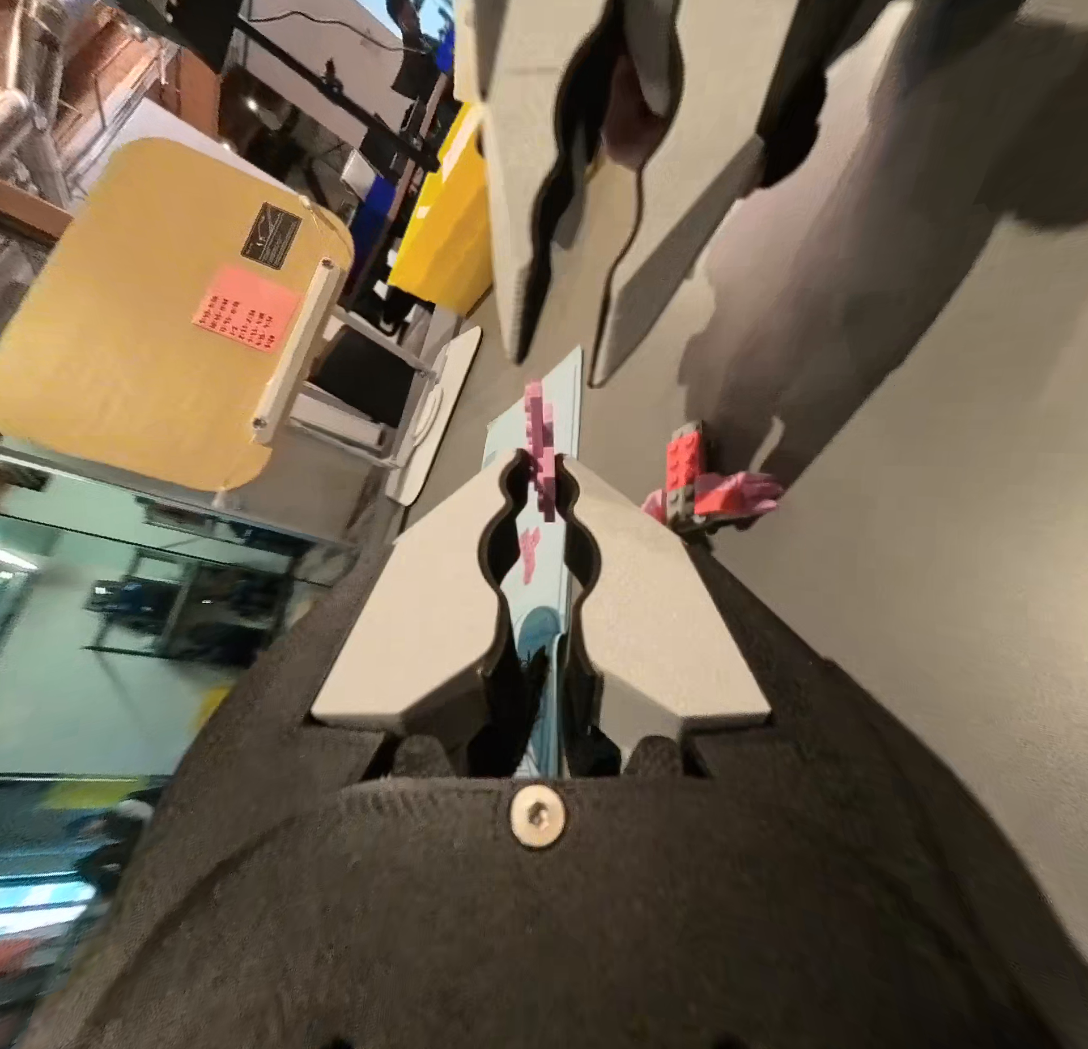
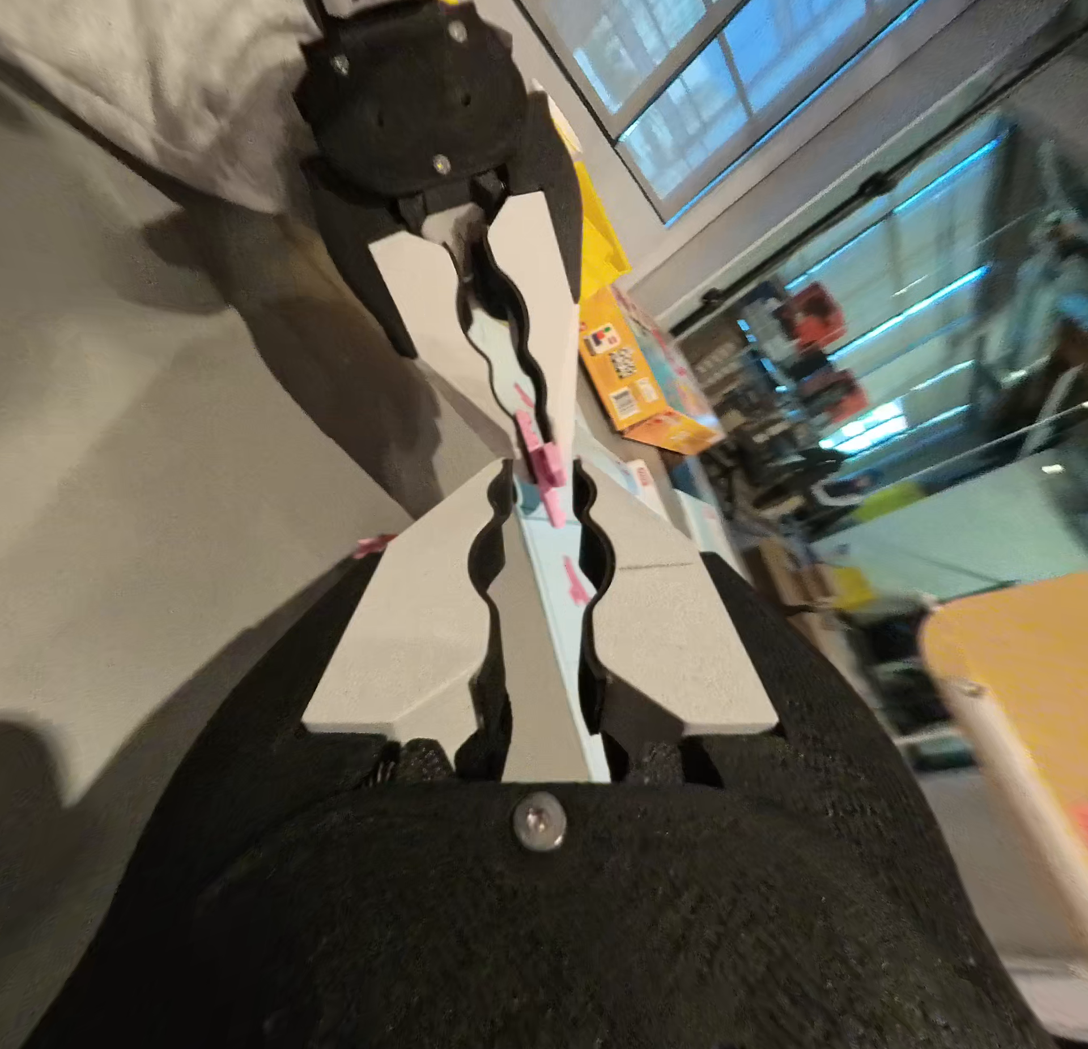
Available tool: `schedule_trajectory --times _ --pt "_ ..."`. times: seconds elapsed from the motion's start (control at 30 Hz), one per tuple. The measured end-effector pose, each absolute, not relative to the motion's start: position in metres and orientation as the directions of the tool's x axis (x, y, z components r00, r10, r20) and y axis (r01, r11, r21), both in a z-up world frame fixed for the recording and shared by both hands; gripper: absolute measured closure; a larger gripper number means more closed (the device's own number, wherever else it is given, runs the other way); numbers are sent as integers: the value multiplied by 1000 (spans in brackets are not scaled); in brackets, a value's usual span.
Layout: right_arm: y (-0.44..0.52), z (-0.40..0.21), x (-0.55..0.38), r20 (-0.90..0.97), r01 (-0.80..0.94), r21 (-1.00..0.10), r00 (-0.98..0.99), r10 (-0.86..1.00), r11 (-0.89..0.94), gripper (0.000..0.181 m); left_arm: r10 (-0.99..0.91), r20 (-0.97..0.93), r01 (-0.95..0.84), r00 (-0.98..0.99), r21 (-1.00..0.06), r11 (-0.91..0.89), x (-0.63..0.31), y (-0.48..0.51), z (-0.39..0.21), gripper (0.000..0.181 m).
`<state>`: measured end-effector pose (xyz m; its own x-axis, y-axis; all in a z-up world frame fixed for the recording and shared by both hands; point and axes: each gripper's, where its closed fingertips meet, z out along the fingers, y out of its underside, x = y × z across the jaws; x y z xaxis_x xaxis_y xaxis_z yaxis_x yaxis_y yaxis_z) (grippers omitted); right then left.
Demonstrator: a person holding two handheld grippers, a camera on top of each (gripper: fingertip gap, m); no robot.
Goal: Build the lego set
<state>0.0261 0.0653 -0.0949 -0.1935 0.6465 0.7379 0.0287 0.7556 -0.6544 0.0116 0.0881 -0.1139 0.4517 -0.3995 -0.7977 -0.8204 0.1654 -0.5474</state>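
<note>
1. While the left wrist view looks along its own fingers, the left hand-held gripper (image 1: 544,470) pinches a small pink lego assembly (image 1: 541,432) at its very tips, the jaws closed on it. Beyond the pink assembly hangs the right hand-held gripper (image 1: 556,367), tips parted by a narrow gap and holding nothing. Behind the pink assembly lies a pale blue instruction sheet (image 1: 565,385) on the grey bench (image 1: 883,550); to the right of the assembly sits a loose red and pink lego cluster (image 1: 700,485).

2. In the right wrist view, the right hand-held gripper (image 2: 538,467) stands slightly open, and the pink lego assembly (image 2: 544,464) sits just at its tips, not clamped. The left hand-held gripper (image 2: 538,432) comes in from above the assembly, closed on its far end. An orange lego box (image 2: 636,373) lies to the right of the assembly.

3. The step looks like a handover or a two-handed press. Done well, the right jaws close squarely on the free end, flat faces against the plate's sides, before the left lets go.

4. The grip is shallow, so a twist could snap the pieces apart or drop them.
</note>
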Motion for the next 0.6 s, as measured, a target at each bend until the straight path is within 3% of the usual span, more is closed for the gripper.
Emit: schedule_trajectory --times 0.13,0.33,0.43,0.5,0.6 --pt "68 -103 24 798 57 -573 -189 573 817 159 -354 -856 -873 377 -456 172 14 88 -115 173" --pt "70 -107 23 871 73 -460 -158 465 885 179 -331 -890 -909 313 -382 168 15 88 -121 174" --pt "73 -103 24 914 70 -383 -113 389 921 180 -323 -852 -860 412 -481 172 16 90 -117 169" --pt "79 -101 26 950 84 -299 -73 305 951 180 -374 -798 -822 473 -552 138 12 90 -119 137" --pt "86 -96 27 990 104 -143 5 144 984 180 -417 -682 -710 600 -695 113 -1 90 -111 119"
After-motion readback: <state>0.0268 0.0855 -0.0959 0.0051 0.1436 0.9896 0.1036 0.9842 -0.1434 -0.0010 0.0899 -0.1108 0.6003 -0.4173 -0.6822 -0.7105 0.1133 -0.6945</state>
